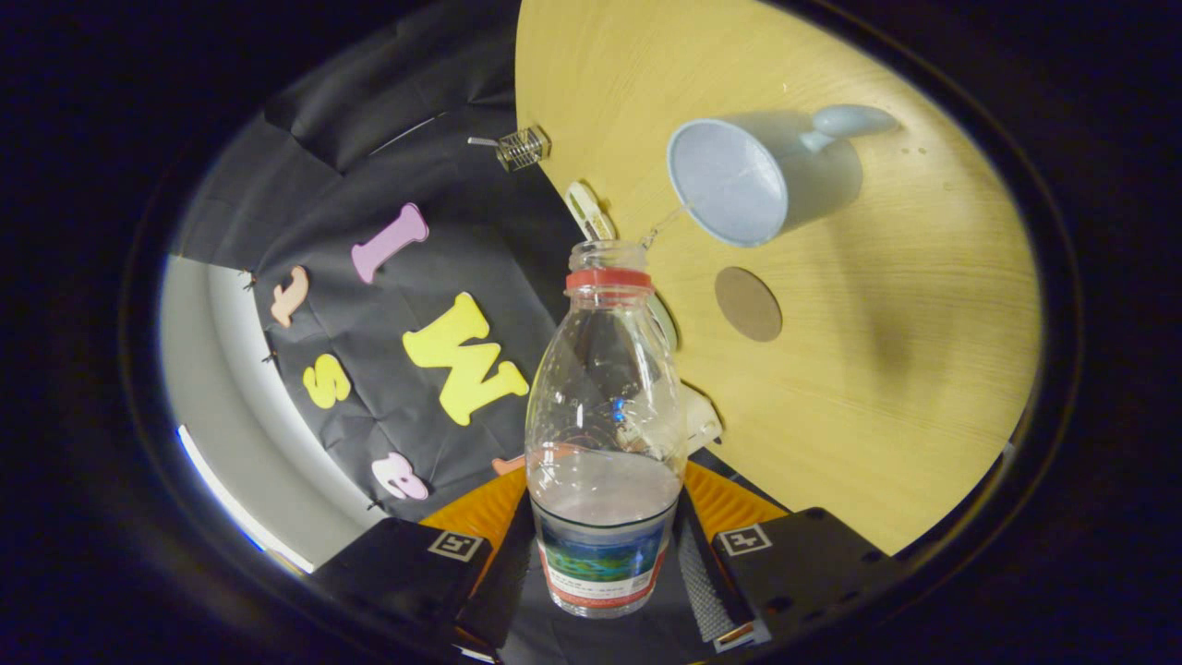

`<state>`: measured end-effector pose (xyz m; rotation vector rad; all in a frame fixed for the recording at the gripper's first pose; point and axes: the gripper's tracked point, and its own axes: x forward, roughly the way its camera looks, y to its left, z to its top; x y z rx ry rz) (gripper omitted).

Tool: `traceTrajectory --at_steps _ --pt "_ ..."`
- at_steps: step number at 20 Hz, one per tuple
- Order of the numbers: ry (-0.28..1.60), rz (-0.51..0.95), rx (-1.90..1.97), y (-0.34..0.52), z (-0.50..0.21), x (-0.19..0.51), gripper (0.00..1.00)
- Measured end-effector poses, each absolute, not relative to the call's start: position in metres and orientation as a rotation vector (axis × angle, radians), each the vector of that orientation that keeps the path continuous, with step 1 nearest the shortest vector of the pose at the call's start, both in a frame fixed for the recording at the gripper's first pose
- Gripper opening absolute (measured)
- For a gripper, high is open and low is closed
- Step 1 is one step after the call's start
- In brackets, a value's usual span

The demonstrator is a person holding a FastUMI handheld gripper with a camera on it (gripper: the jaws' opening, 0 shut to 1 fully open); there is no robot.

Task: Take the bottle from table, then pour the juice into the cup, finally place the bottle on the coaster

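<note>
On wooden table [923, 369]: pale cup [753, 180] beyond bottle mouth, round coaster [748, 303] just nearer. Bottle [605, 434] between fingers, gripper [605, 573] clamped on labelled base, tipped so thin stream arcs into cup; judged mid-pour. Coaster bare, awaiting bottle. Label print too small to read. Red ring under open neck.

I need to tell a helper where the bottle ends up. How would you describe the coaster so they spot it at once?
Start at the wooden table, then find the pale blue cup beyond the bottle clamped in the gripper. The coaster lies between cup and bottle, touching neither. It is the only flat brown disc there.
</note>
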<state>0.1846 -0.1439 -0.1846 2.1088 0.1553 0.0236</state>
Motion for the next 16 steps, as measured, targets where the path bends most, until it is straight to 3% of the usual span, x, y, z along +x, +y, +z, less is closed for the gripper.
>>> traceTrajectory --at_steps 16 --pt "0.131 0.1 2.2 -0.148 -0.127 0.173 0.77"
